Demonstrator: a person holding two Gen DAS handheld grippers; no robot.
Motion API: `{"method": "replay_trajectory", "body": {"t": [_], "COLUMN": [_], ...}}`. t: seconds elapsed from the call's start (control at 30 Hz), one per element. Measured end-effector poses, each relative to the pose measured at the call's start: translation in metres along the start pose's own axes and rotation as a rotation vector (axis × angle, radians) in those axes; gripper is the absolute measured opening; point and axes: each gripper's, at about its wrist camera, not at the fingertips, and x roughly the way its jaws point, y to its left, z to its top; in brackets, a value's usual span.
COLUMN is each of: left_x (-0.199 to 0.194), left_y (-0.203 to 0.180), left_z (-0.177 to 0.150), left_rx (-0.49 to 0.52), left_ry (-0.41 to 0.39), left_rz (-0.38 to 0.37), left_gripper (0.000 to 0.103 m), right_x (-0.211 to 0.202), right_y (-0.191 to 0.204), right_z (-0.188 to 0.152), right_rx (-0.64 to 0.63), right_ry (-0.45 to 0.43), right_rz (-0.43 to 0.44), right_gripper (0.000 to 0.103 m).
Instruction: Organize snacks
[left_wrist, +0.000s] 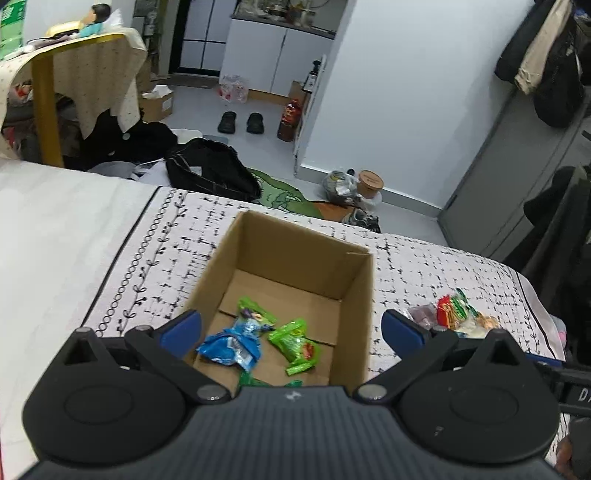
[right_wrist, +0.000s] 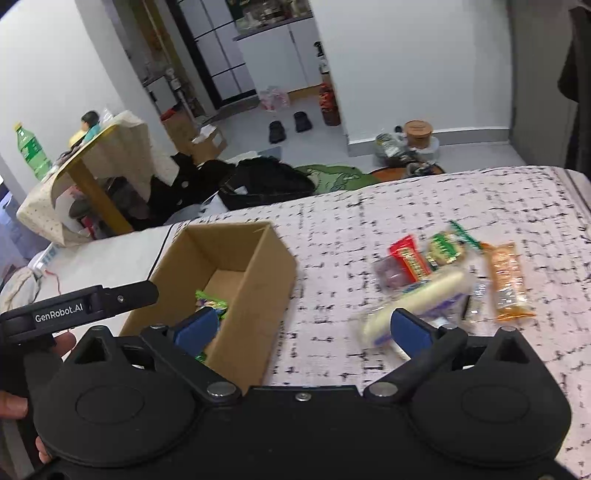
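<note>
An open cardboard box (left_wrist: 354, 291) stands on a patterned bedspread (left_wrist: 177, 236). On its floor lie a blue snack packet (left_wrist: 231, 341) and green packets (left_wrist: 295, 341). My left gripper (left_wrist: 291, 326) hovers over the box, open, with nothing between its fingers. In the right wrist view the box (right_wrist: 258, 280) sits at left and a pile of snacks lies at right: a red packet (right_wrist: 408, 256), a green one (right_wrist: 445, 247), an orange bar (right_wrist: 506, 280) and a white roll (right_wrist: 417, 301). My right gripper (right_wrist: 303, 328) is open and empty, over the bedspread between box and pile.
The snack pile (left_wrist: 458, 314) also shows right of the box in the left wrist view. Beyond the bed's far edge a black bag (left_wrist: 214, 170), shoes (left_wrist: 240, 122) and a bottle (left_wrist: 291, 118) lie on the floor. A draped table (left_wrist: 74, 74) stands at the left.
</note>
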Motion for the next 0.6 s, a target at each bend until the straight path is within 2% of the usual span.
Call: {"method": "replay_trajectory", "body": {"t": [0.43, 0.6], "left_x": [0.003, 0.006], "left_y": [-0.042, -0.059], "left_z": [-0.002, -0.005], "left_rx": [0.096, 0.151], "left_ry": [0.029, 0.048], "left_rz": [-0.090, -0.100], "left_gripper": [0.103, 0.103], "right_x": [-0.022, -0.032], "right_y": [-0.040, -0.059], "right_z": [-0.001, -0.004], "right_rx": [0.039, 0.065], "right_ry": [-0.030, -0.040], "right_rz": [-0.052, -0.075], "right_gripper": [0.103, 0.103]}}
